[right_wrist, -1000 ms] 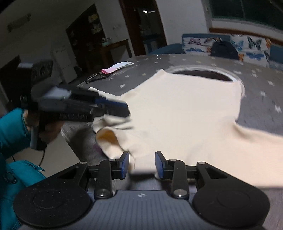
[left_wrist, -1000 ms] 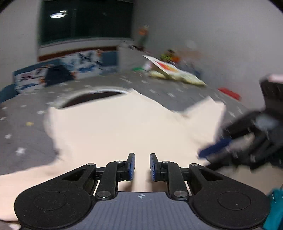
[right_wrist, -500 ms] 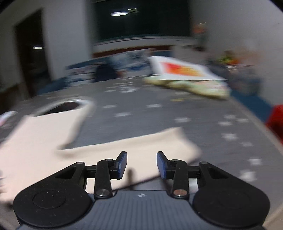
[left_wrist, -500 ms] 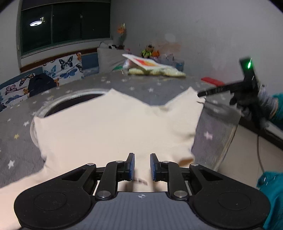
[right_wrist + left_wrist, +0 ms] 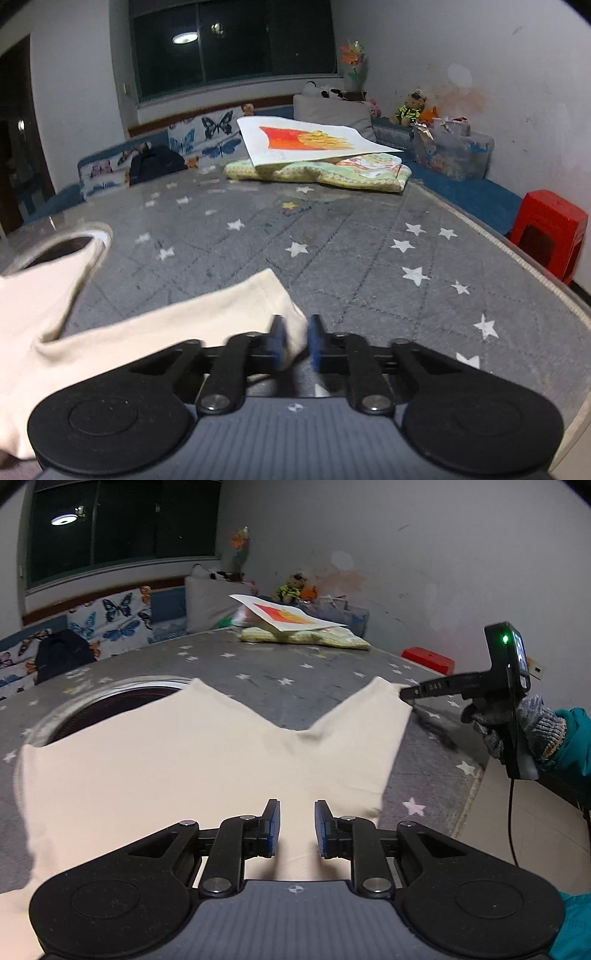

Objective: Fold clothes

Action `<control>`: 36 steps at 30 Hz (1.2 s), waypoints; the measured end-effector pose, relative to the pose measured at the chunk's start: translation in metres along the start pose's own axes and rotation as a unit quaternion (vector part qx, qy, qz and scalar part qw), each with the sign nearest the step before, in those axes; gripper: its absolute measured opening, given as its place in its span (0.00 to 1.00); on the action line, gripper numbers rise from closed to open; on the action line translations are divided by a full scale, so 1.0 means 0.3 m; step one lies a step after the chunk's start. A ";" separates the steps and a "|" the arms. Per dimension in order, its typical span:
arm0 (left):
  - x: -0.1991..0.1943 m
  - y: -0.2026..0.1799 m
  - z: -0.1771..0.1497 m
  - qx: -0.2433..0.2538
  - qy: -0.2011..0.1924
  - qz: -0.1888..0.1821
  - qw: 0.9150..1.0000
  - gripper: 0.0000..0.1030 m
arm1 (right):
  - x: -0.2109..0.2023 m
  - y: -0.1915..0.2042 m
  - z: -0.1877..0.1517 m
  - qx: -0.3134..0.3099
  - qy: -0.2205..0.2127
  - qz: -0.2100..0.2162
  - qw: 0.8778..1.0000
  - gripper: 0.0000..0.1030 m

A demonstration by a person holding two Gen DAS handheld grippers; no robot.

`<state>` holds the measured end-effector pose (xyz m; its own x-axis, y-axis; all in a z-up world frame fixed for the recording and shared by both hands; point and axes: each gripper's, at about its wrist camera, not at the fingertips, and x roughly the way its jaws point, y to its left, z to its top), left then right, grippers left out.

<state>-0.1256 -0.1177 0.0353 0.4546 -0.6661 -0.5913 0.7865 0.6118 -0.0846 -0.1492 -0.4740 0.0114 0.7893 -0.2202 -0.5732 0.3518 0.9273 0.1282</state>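
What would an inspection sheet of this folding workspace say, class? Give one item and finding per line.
Surface: grey starred cover.
Job's things: cream shirt spread out, one sleeve stretched sideways.
Clutter: blanket with a drawing on top, far end.
Grippers: left gripper open over the shirt; right gripper has just closed on the sleeve end.
Cables: one cable hangs from the right gripper's handle.
Surroundings: red stool, dark window, toy bear.

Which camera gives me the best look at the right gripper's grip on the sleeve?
The left wrist view: it shows the right gripper from the side, its tip pinching the sleeve end of the cream shirt. The right wrist view shows the sleeve between blurred fingers, so contact is unclear.
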 end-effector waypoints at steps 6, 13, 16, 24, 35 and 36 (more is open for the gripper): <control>0.028 -0.014 -0.020 -0.006 0.007 -0.009 1.000 0.29 | -0.114 0.026 0.052 0.040 -0.033 0.072 0.996 0.08; -0.055 0.058 -0.069 -0.046 -0.006 0.021 0.999 0.36 | -0.274 0.197 0.145 0.030 -0.070 0.220 0.973 0.07; -0.110 0.097 -0.096 -0.070 -0.017 0.040 0.997 0.36 | -0.309 0.319 0.168 0.009 -0.070 0.285 0.956 0.07; -0.235 0.182 -0.167 -0.126 -0.038 0.087 0.987 0.38 | -0.235 0.682 0.085 -0.050 0.002 0.402 0.914 0.07; -0.280 0.224 -0.185 -0.138 -0.039 0.117 0.983 0.38 | -0.178 0.825 -0.097 -0.113 0.074 0.411 0.902 0.19; -0.283 0.226 -0.183 -0.137 -0.040 0.119 0.983 0.38 | -0.186 0.803 -0.095 -0.120 0.071 0.404 0.904 0.19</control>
<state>-0.1338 0.0038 0.0356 0.6520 -0.5152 -0.5562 0.5166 0.8389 -0.1715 -0.1227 -0.2295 0.0511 0.6608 0.5845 -0.4709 -0.4440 0.8102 0.3827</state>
